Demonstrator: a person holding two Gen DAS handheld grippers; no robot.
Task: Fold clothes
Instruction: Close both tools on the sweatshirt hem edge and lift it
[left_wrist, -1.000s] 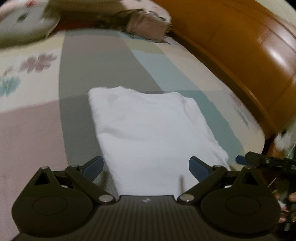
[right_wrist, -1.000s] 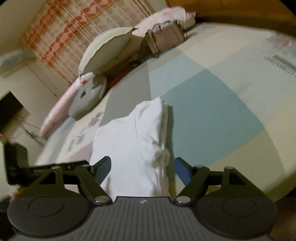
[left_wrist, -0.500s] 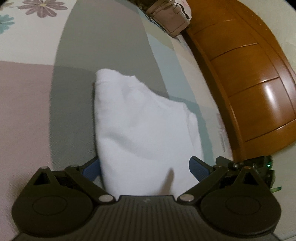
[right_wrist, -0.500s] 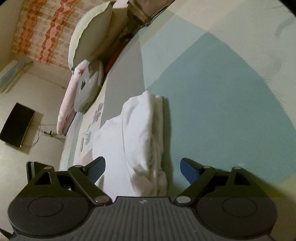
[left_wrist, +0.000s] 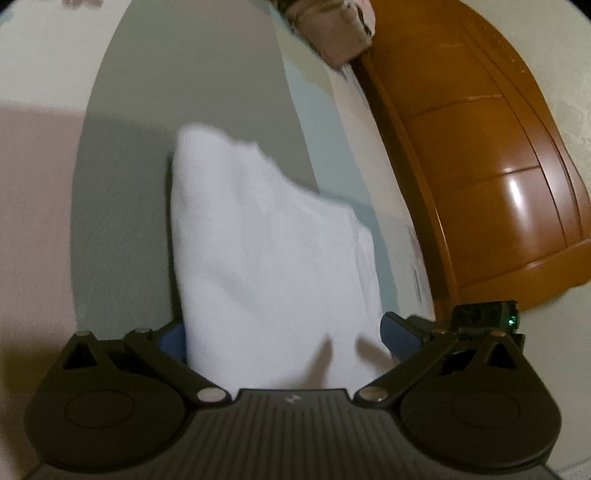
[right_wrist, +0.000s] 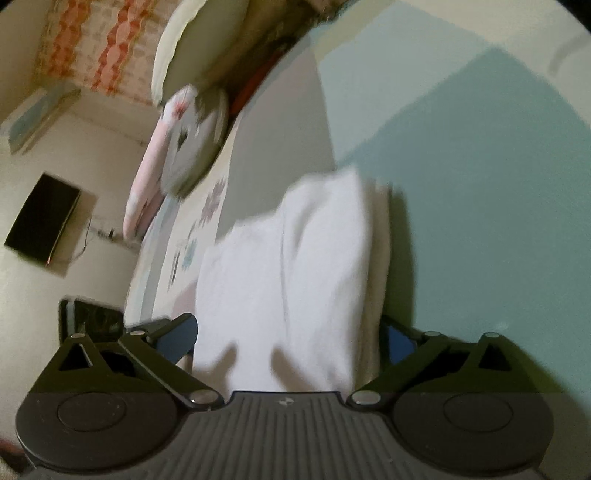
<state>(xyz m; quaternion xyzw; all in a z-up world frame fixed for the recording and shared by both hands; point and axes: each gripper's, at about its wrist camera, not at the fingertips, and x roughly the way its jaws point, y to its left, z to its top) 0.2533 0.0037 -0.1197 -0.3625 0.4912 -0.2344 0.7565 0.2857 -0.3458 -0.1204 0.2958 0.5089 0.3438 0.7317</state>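
A folded white garment (left_wrist: 266, 258) lies on the patchwork bedspread (left_wrist: 122, 206). Its near end runs in between the blue pads of my left gripper (left_wrist: 284, 334), whose jaws stand wide open on either side of it. In the right wrist view the same white garment (right_wrist: 295, 266) shows stacked folds along its right edge. That end sits between the spread fingers of my right gripper (right_wrist: 290, 336), also open. Each gripper shows in the other's view: the right gripper (left_wrist: 484, 317) at lower right, the left gripper (right_wrist: 92, 317) at lower left. Whether the pads touch the cloth is unclear.
A wooden footboard (left_wrist: 491, 158) curves along the bed's right side. A pinkish bag (left_wrist: 332, 29) lies at the far end. Pillows (right_wrist: 195, 55) and a floral cushion (right_wrist: 184, 147) are piled by the curtained wall, and a dark screen (right_wrist: 40, 218) hangs there.
Both grippers have closed in on the garment, so its ends now reach deep between the open fingers. Both views have tilted, and the garment's far corner looks raised.
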